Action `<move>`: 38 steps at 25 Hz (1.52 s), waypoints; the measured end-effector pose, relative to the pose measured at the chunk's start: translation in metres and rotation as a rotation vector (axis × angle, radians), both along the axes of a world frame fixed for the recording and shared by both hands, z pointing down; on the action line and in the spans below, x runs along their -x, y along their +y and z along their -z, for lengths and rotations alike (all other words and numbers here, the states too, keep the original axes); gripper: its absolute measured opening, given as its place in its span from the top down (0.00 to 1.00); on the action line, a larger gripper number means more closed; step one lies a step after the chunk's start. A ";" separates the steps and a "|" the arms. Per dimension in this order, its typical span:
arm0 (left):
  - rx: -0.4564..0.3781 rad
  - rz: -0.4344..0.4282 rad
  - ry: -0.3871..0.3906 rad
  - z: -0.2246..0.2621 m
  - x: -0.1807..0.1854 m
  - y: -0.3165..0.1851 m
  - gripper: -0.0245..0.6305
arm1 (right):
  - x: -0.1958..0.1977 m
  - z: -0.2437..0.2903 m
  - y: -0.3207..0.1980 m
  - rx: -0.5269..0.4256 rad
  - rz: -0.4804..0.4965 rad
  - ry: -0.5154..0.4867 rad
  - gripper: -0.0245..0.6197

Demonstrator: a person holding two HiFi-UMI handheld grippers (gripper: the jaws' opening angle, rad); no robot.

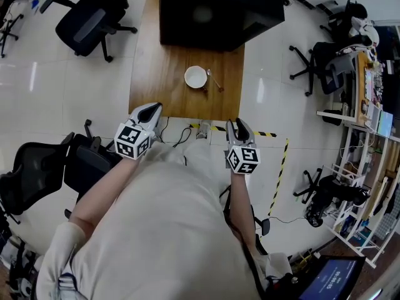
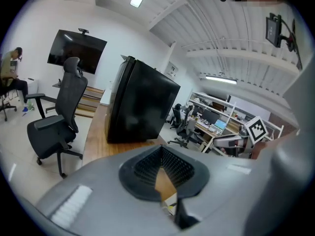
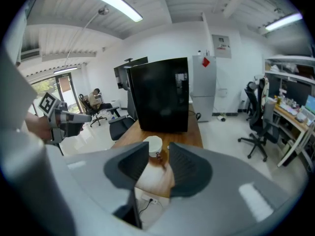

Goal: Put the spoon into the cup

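Observation:
A white cup [image 1: 195,77] stands on the wooden table [image 1: 156,74], with a slim spoon [image 1: 215,80] lying just to its right. Both grippers hover off the table's near edge, short of the two objects. My left gripper [image 1: 149,112] points at the table's near left corner; its tips meet with nothing between them [image 2: 160,154]. My right gripper [image 1: 239,129] is near the right corner with its jaws apart and empty [image 3: 158,154]. The cup [image 3: 153,144] shows through their gap in the right gripper view.
A big black box [image 1: 219,11] fills the table's far end behind the cup. Office chairs [image 1: 94,17] stand left and right of the table. Yellow-black tape [image 1: 262,133] and cables [image 1: 181,133] lie on the floor under the near edge.

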State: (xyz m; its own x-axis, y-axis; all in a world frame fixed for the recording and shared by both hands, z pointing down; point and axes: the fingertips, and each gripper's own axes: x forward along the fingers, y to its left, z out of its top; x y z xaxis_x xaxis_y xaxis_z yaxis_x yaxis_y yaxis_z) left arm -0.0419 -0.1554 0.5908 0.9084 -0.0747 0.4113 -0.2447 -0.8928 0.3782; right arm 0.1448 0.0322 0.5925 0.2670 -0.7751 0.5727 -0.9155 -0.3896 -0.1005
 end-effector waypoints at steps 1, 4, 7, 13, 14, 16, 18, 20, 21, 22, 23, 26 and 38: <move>-0.008 0.015 -0.008 0.000 -0.004 0.002 0.96 | -0.005 -0.002 -0.001 0.001 0.023 0.005 0.76; -0.044 0.061 -0.043 0.000 -0.019 0.007 0.96 | -0.028 -0.024 -0.006 0.025 0.085 -0.005 0.76; -0.066 0.123 -0.078 0.001 -0.027 0.016 0.96 | -0.042 -0.058 -0.006 0.078 0.156 -0.069 0.76; -0.105 0.219 -0.095 0.021 -0.042 0.019 0.96 | -0.073 -0.116 -0.021 0.190 0.323 -0.055 0.74; -0.110 0.232 -0.098 0.022 -0.043 0.019 0.96 | -0.078 -0.130 -0.024 0.217 0.350 -0.049 0.72; -0.114 0.255 -0.103 0.024 -0.044 0.019 0.96 | -0.084 -0.156 -0.031 0.272 0.407 -0.025 0.71; -0.110 0.270 -0.106 0.025 -0.046 0.018 0.96 | -0.088 -0.176 -0.039 0.319 0.463 0.009 0.71; -0.096 0.283 -0.105 0.026 -0.047 0.014 0.96 | -0.091 -0.190 -0.048 0.352 0.506 0.027 0.71; -0.089 0.290 -0.104 0.026 -0.048 0.012 0.96 | -0.093 -0.197 -0.053 0.365 0.523 0.032 0.71; -0.083 0.297 -0.105 0.027 -0.048 0.010 0.96 | -0.095 -0.204 -0.058 0.378 0.539 0.037 0.71; -0.080 0.303 -0.107 0.027 -0.047 0.009 0.96 | -0.097 -0.210 -0.063 0.390 0.554 0.043 0.71; -0.074 0.316 -0.123 0.026 -0.046 0.005 0.96 | -0.100 -0.229 -0.076 0.425 0.591 0.041 0.71; -0.070 0.383 -0.170 0.029 -0.034 -0.021 0.96 | -0.103 -0.297 -0.090 0.602 0.658 0.020 0.67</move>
